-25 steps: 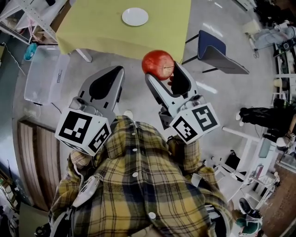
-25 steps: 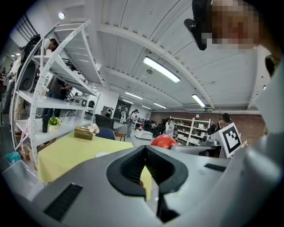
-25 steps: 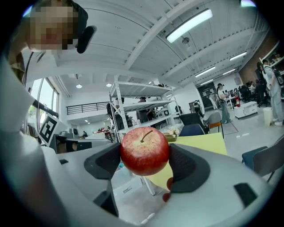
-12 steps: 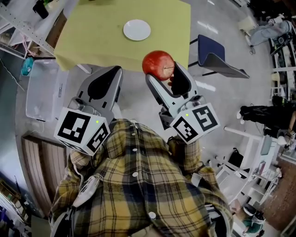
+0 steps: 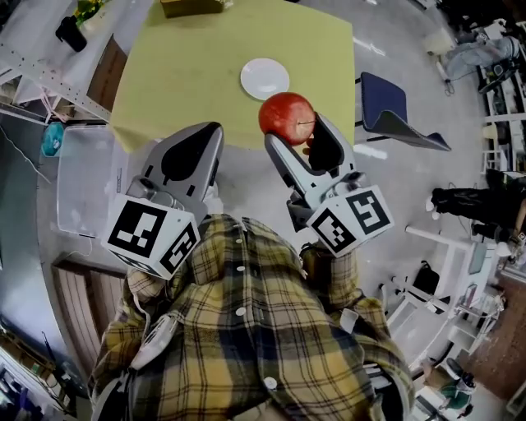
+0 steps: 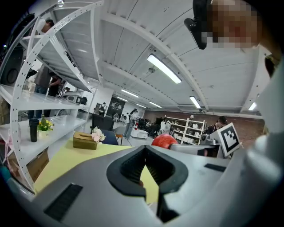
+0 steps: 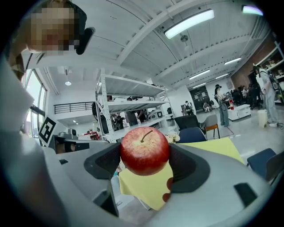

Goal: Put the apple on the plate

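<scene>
A red apple (image 5: 287, 117) (image 7: 145, 150) sits between the jaws of my right gripper (image 5: 290, 125) (image 7: 145, 153), which is shut on it, stem up. It hangs in the air just short of the near edge of the yellow table (image 5: 189, 74). A small white plate (image 5: 265, 79) lies on that table, just beyond and left of the apple. My left gripper (image 5: 205, 133) (image 6: 144, 150) is held beside the right one, shut with nothing in it. In the left gripper view the apple (image 6: 164, 141) shows to the right.
A tissue box (image 5: 191, 6) (image 6: 85, 141) stands at the table's far edge. A blue chair (image 5: 394, 107) is to the table's right, a clear plastic bin (image 5: 82, 185) on the floor to its left, and a white shelf rack (image 5: 49, 82) further left.
The table and plate have come nearer and lower in the head view, so both grippers now reach the table's near edge. The apple stays held in the right gripper.
</scene>
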Demonstrator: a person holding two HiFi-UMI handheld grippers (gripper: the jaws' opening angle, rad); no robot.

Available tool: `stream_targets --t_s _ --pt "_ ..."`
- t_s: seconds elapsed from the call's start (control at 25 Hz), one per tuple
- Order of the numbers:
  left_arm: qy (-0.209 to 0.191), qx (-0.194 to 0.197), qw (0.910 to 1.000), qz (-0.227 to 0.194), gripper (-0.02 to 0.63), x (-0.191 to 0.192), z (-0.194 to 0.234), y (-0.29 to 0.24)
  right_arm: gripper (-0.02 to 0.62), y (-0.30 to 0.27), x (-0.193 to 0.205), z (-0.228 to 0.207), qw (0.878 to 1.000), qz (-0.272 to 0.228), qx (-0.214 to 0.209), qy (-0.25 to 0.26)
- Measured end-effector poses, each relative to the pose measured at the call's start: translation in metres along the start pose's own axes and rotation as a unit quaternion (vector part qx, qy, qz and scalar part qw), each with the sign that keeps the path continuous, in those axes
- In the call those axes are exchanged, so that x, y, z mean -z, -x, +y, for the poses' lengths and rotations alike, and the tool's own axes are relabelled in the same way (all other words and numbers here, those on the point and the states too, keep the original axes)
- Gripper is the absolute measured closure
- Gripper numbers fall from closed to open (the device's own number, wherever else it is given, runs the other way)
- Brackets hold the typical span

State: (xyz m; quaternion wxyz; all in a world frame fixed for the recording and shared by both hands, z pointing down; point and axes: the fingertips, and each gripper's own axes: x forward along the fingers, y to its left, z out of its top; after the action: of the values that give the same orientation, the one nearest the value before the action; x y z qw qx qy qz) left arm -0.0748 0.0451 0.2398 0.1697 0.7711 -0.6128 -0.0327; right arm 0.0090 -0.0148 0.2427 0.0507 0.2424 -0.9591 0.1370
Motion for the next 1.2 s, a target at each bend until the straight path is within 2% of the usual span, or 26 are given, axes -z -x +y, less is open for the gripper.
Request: stream_targets --t_s 0.2,0.36,0.68,1.0,1.2 --pt "-0.006 0.017 0.9998 0.008 0.598 -0.008 0.014 0.000 0.264 -0.012 -0.008 0.002 1.000 -0.011 0.021 -0.005" --pt "0.004 0.044 0.9987 0.024 0.600 -0.008 0.051 -0.015 0.264 -0.044 -0.001 -0.003 0.998 -0.004 0.055 -0.016" --pt "0.022 0.068 0.9962 0.049 0.598 0.000 0.068 -0.058 0.264 -0.060 0.002 -0.044 0.995 0.012 0.094 -0.030" --pt "0.027 0.068 0.9958 0.054 0.598 -0.008 0.093 -0.107 0.264 -0.095 -0.006 -0.085 0.994 0.023 0.100 -0.026" --pt "0.025 0.067 0.9963 0.047 0.598 -0.024 0.098 -0.148 0.264 -0.117 -0.014 -0.114 0.995 0.033 0.087 -0.023"
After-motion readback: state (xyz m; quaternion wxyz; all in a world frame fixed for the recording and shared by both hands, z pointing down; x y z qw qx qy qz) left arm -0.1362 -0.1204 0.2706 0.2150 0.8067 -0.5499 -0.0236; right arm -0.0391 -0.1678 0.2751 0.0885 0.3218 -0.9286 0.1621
